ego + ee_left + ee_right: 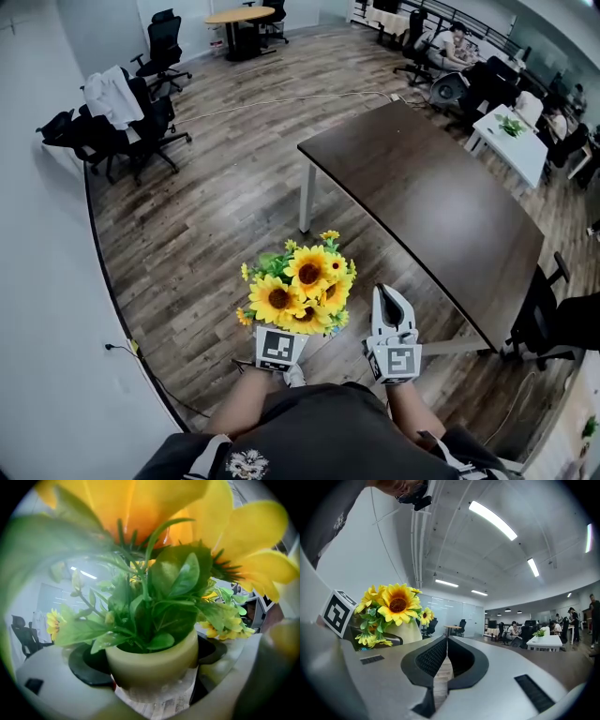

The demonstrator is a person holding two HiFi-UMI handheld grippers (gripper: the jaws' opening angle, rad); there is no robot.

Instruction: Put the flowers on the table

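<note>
A bunch of yellow sunflowers (298, 286) with green leaves stands in a cream pot (152, 660). My left gripper (151, 670) is shut on that pot, a dark pad on either side of it. In the head view only its marker cube (279, 349) shows below the blooms. The flowers hang over the wood floor, short of the dark brown table (422, 202) to the right and ahead. My right gripper (387, 295) is beside the flowers on their right, its jaws (446, 644) shut with nothing between them. In the right gripper view the sunflowers (393, 604) show at the left.
Black office chairs (141, 122) stand along the left wall, one with a white garment on it. A white table (511, 136) with a plant and seated people is at the back right. A black chair (544, 314) is at the dark table's near right end. A cable (281, 101) runs over the floor.
</note>
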